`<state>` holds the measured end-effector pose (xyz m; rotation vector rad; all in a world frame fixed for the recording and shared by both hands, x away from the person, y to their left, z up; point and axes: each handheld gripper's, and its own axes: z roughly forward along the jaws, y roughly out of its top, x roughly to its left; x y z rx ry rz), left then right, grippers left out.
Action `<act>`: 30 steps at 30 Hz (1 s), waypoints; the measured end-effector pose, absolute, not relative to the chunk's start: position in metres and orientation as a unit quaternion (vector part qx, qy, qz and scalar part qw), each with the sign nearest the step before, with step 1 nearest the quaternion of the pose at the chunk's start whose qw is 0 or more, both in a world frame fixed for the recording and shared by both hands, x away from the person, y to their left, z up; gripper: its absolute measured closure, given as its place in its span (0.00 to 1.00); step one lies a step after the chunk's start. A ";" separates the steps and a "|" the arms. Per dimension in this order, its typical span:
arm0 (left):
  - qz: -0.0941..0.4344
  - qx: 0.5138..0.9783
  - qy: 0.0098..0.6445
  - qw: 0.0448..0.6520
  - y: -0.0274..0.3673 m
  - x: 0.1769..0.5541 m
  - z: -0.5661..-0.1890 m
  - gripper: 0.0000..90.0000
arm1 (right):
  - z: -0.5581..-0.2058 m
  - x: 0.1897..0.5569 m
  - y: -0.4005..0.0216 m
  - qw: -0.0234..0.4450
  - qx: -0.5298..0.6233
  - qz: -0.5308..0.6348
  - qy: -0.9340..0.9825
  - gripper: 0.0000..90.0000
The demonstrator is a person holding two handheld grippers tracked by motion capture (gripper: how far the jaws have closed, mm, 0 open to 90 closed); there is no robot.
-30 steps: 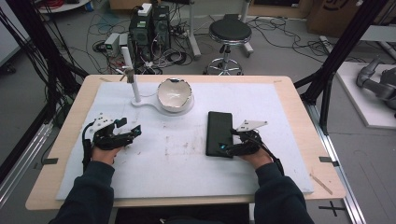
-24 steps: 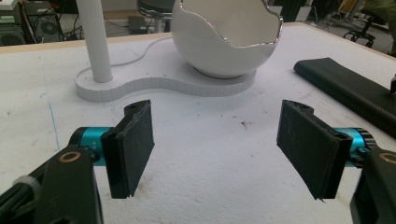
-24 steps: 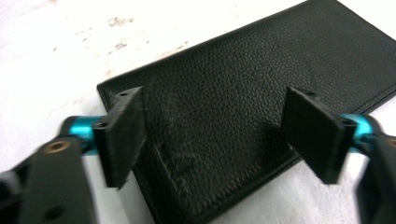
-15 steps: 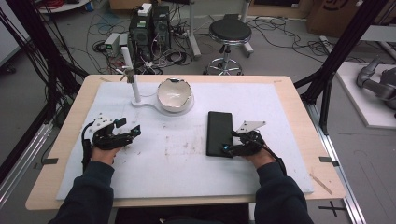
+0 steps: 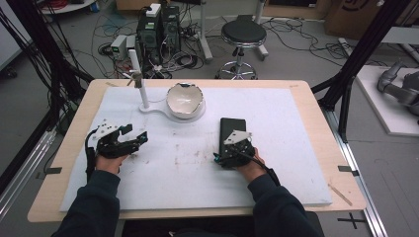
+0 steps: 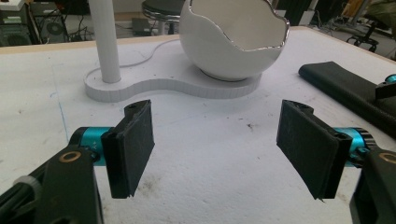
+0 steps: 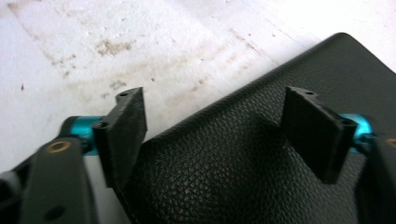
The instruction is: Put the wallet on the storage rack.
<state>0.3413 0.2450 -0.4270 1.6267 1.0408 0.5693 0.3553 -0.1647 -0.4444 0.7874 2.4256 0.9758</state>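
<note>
The black case (image 7: 261, 154) is lying flat on the white mat (image 5: 296, 128), directly under your right gripper (image 7: 215, 135). In the right gripper view, you are seeing its pebbled leather-like grain, and its near corner is sitting between the two spread jaws, with the pads apparently clear of its surface, though the blur is making contact hard to judge. Those jaws have just been widening a little again after a slight closing. From the high view, your right gripper (image 5: 236, 148) is covering the case's (image 5: 231, 126) near end, while the far end is reaching past it toward the bowl (image 5: 185, 98).

Your left gripper (image 6: 219, 144) is standing released, with bare mat between its jaws. Its view is showing the bowl's (image 6: 233, 37) jagged silver rim, and the white post (image 6: 106, 42) on the shared base (image 6: 154, 86) ahead of the jaws, details the high view is flattening.
</note>
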 end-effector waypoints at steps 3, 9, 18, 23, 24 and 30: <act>0.240 0.683 0.436 0.535 0.245 0.341 -0.427 0.30 | -0.441 0.356 -0.175 0.206 0.283 0.343 0.872 0.42; 0.240 0.683 0.436 0.535 0.245 0.341 -0.427 0.30 | -0.436 0.358 -0.208 0.226 0.308 0.313 0.869 0.57; 0.239 0.682 0.437 0.536 0.245 0.342 -0.427 0.30 | -0.443 0.368 -0.215 0.255 0.359 0.331 0.835 0.23; 0.239 0.681 0.438 0.537 0.246 0.341 -0.427 0.30 | -0.450 0.371 -0.212 0.271 0.330 0.297 0.854 0.21; 0.239 0.681 0.437 0.537 0.246 0.341 -0.427 0.30 | -0.449 0.372 -0.213 0.270 0.330 0.296 0.855 0.24; 0.239 0.682 0.435 0.537 0.246 0.341 -0.427 0.30 | -0.445 0.365 -0.211 0.285 0.309 0.284 0.862 0.56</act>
